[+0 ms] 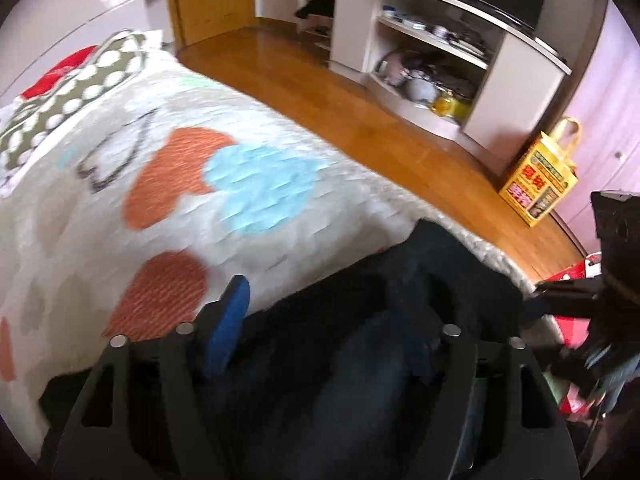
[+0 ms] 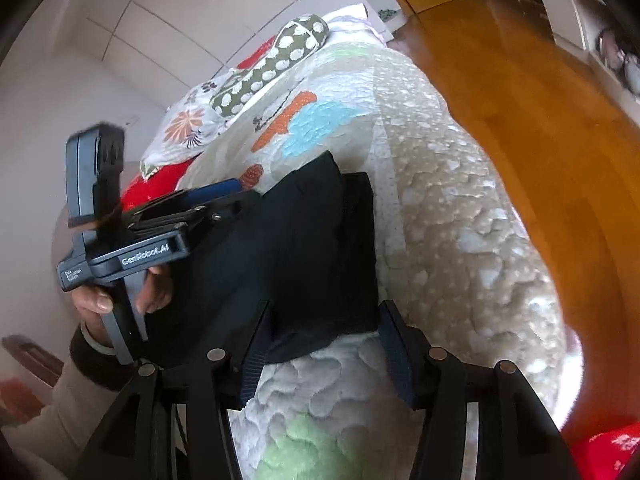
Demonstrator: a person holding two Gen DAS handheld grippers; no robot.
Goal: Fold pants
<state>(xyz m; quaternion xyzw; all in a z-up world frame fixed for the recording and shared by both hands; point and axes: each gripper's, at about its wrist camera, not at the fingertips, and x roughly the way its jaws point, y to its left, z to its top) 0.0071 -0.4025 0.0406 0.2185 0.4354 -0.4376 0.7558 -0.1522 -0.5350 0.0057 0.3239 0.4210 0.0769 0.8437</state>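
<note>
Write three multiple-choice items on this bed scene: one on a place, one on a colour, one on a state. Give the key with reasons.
1. Where do the pants lie?
A. on the floor
B. on the quilt, near its edge
C. on a shelf

2. What colour is the bag on the floor?
A. yellow
B. green
C. white

3. How do the right gripper's jaws stand?
A. clamped on the pillow
B. apart, pressing on nothing
C. shut tight

Key: B, dark cloth rests on the quilt; A, yellow printed bag; B, quilt shows between the pads.
</note>
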